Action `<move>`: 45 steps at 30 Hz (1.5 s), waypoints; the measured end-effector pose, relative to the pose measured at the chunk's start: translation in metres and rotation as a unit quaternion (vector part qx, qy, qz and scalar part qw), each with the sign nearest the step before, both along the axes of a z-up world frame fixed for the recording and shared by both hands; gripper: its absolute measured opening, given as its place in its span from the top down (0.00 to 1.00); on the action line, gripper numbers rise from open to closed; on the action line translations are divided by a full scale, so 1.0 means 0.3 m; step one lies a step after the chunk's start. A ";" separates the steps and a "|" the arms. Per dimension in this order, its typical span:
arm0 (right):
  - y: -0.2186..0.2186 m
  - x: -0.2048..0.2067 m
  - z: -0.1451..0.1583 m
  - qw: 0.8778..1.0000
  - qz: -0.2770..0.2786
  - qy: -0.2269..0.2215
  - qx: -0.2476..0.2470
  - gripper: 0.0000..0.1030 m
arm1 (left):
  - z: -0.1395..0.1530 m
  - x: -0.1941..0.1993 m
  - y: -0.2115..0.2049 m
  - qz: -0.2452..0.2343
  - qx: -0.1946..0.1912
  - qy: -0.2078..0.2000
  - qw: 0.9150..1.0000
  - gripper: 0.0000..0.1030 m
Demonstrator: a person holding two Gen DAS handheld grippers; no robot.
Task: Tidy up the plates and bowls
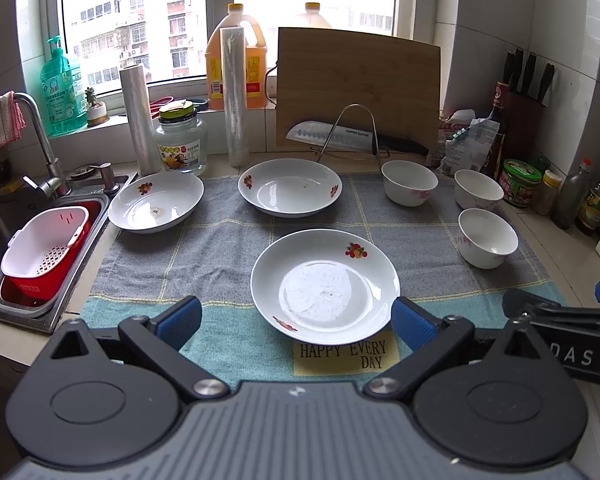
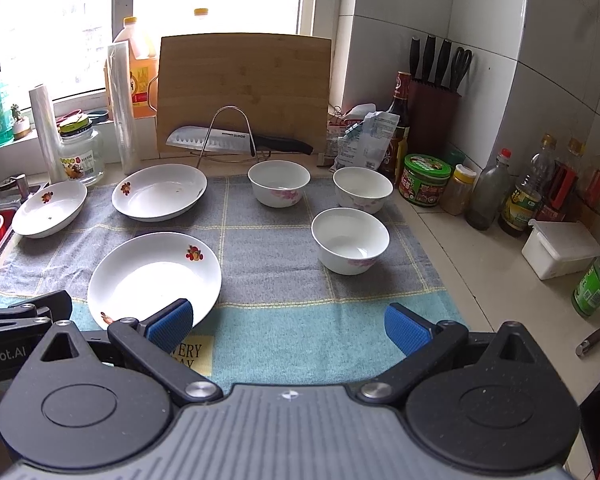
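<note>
1. A grey and teal checked cloth [image 1: 228,240] is covering the desk [image 2: 480,264]; its left edge is running beside the steel sink [image 1: 4,216], and its right edge is leaving a bare strip of pale desk before the row of sauce bottles and jars [image 2: 520,196] along the tiled wall.
2. The widest open stretch of cloth is lying between the nearest white fruit-printed shallow plate [image 1: 325,285] and the nearest white pink-flowered bowl [image 2: 350,239], with more bare cloth along the teal front band.
3. Two more white shallow plates are sitting apart at the back left: one [image 1: 156,201] by the sink edge, one [image 1: 290,187] in front of the wire rack holding a kitchen knife [image 1: 340,136]. Two further white bowls [image 2: 279,182] [image 2: 363,189] are standing side by side at the back right.
4. The left tongs [image 1: 296,320] are gaping wide over the near plate's front rim, gripping nothing; the right tongs [image 2: 288,322] are equally wide open and empty, their left pad overlapping the plate's edge in view.
5. The yellow cloth label [image 1: 344,354] is being partly hidden by the plate; the bamboo cutting board [image 2: 244,92] is hiding one orange oil jug.
6. All plates and bowls are looking empty; a white strainer basket [image 1: 44,244] is nesting in a red tub inside the sink.
</note>
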State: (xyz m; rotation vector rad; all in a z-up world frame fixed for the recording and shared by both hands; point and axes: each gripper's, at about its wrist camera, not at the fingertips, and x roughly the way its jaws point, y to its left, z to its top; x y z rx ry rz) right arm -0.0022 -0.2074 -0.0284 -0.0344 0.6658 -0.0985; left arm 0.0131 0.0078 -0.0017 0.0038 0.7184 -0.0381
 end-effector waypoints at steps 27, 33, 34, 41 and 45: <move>0.043 -0.064 -0.024 0.998 0.038 -0.047 0.007 0.00 | -0.020 -0.026 0.101 -0.044 -0.012 -0.024 0.999 0.03; 0.040 -0.062 -0.044 0.997 0.059 -0.049 0.007 0.00 | -0.047 -0.027 0.119 -0.049 -0.010 -0.025 0.998 0.03; 0.040 -0.062 -0.049 0.997 0.064 -0.050 0.007 0.00 | -0.055 -0.029 0.123 -0.050 -0.011 -0.024 0.998 0.03; 0.030 -0.037 -0.081 0.994 0.095 -0.056 0.013 0.00 | -0.082 -0.036 0.150 -0.040 -0.004 -0.021 0.999 0.03; 0.023 -0.021 -0.092 0.993 0.104 -0.059 0.023 0.00 | -0.098 -0.031 0.170 -0.031 0.003 -0.018 0.999 0.03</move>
